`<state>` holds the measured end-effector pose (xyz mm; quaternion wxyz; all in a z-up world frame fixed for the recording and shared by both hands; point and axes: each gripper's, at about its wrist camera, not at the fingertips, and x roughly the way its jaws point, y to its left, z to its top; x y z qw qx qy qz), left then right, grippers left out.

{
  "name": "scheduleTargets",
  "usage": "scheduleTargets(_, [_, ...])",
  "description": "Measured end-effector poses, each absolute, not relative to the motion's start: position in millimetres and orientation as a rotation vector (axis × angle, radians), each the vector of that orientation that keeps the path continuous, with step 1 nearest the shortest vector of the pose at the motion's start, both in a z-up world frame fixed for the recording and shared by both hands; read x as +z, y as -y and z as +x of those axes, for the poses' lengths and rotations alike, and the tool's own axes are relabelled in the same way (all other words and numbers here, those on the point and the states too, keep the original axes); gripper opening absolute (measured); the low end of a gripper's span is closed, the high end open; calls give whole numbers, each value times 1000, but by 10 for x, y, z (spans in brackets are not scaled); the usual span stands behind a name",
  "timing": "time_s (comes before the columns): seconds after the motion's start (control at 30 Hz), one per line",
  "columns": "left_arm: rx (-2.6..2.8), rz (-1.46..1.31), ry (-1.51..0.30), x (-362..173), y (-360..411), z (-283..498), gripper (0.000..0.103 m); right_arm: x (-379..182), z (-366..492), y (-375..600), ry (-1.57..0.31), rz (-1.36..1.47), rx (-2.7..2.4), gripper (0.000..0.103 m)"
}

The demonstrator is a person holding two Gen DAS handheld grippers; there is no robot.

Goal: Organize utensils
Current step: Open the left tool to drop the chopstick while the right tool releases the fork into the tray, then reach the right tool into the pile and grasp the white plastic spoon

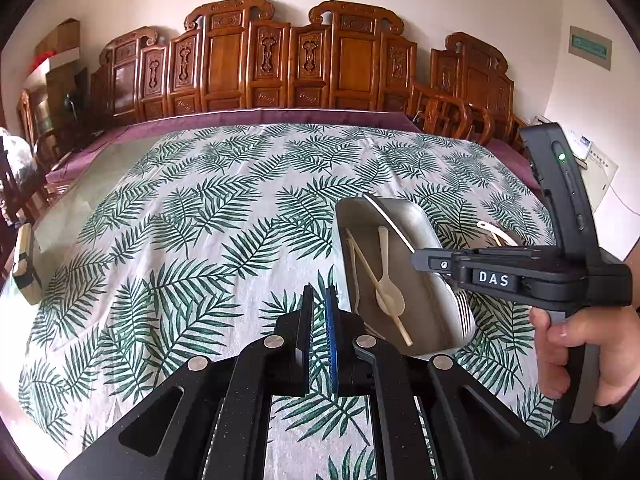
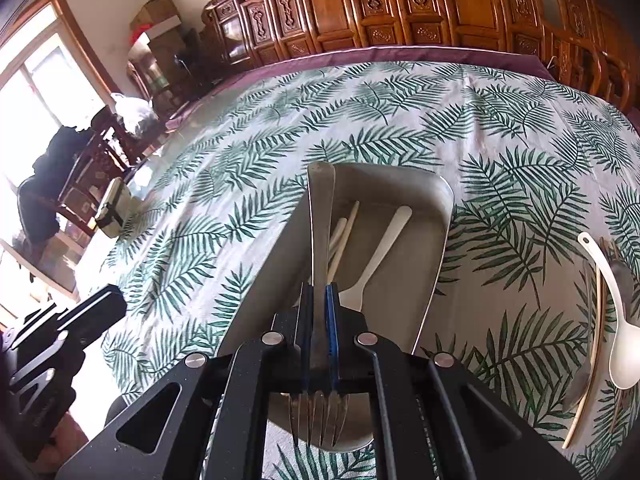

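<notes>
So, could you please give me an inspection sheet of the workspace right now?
Surface: leaf-print cloth over the table.
Job's things: metal tray holding a white spoon and chopsticks; a second spoon and a chopstick lie on the cloth beside it.
Clutter: nothing seen.
Grippers: right gripper shut on a fork above the tray; left gripper nearly shut, empty.
Cables: nothing seen.
Surroundings: carved wooden chairs.
</notes>
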<state>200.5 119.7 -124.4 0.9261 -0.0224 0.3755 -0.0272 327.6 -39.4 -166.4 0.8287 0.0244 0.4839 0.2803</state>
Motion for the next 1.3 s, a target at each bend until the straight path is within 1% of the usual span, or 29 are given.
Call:
scheduleTargets(0.37, [-71,-26,-774,-1278,-1120,1975,5,-1788,3298,433,-1038,12,562,9])
scheduleTargets(0.4, [-72,-24,-776,-1286,-1110,1972,5,-1789,3299,435,-1039,11,564,9])
scheduleTargets(0.43, [-74,-21,-778,-1293,-1100,1970,5,-1792,3298,442,-1042,13,569,12])
scheduleTargets(0.5, [-80,-13,-784,-1315,-1078,1971,5,-1794,3297,458,-1046,24,586,12])
scheduleTargets(0.8, [-97,11,-792,-1335,-953,1947,5,-1632,3156,603,-982,-38,592,11])
scheduleTargets(1.1, [-123,29,-786,-1317,-724,1985,5,-1473,2971,1242,-918,-85,532,11])
scheduleTargets(1.3, [-154,47,-789,-1329,-501,2018,5,-1519,2862,1812,-913,-41,454,12])
